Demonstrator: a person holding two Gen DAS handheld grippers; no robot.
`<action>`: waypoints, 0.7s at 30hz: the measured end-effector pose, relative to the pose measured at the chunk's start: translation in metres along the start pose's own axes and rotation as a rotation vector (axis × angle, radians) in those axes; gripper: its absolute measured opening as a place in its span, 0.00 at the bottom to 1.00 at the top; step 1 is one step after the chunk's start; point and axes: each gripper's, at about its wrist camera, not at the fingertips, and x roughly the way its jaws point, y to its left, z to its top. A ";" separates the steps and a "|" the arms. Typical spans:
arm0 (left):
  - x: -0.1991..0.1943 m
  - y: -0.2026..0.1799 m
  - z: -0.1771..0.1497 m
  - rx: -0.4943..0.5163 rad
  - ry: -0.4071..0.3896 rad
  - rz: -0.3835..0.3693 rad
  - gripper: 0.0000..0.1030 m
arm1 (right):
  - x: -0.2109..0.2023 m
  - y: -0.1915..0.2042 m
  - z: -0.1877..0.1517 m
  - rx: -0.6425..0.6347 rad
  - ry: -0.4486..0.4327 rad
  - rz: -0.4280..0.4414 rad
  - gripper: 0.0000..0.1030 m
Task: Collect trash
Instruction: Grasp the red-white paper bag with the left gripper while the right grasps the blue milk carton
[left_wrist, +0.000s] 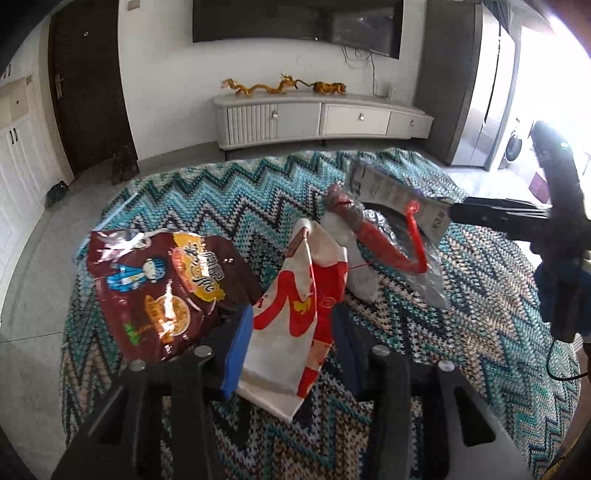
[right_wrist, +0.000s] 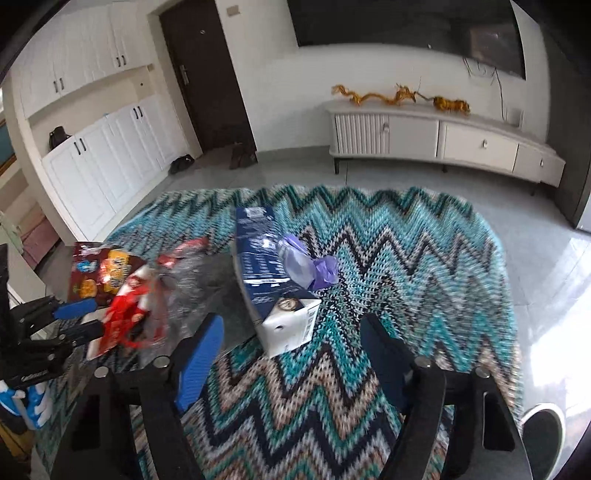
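Note:
A red and white paper wrapper stands between the pads of my left gripper, which is shut on it; the right wrist view shows the same wrapper held in that gripper. Ahead, a long blue and white carton lies on the table, its white near end between the fingertips of my right gripper. Those jaws stand apart from the carton's sides, so it is open. Seen from the left wrist, the right gripper reaches the carton from the right.
A brown snack bag lies left of the wrapper. Clear plastic with red strips sits between wrapper and carton. A crumpled purple bag rests against the carton. The zigzag knitted tablecloth covers the table; a TV cabinet stands beyond.

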 end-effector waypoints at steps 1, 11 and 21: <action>0.003 0.000 0.000 0.001 0.007 -0.001 0.35 | 0.007 -0.003 0.000 0.009 0.005 0.006 0.66; 0.016 0.006 0.007 -0.049 0.025 -0.005 0.14 | 0.036 -0.013 0.001 0.033 0.012 0.094 0.30; -0.007 -0.009 0.004 -0.081 -0.016 0.020 0.05 | -0.004 -0.017 -0.018 0.037 -0.034 0.102 0.30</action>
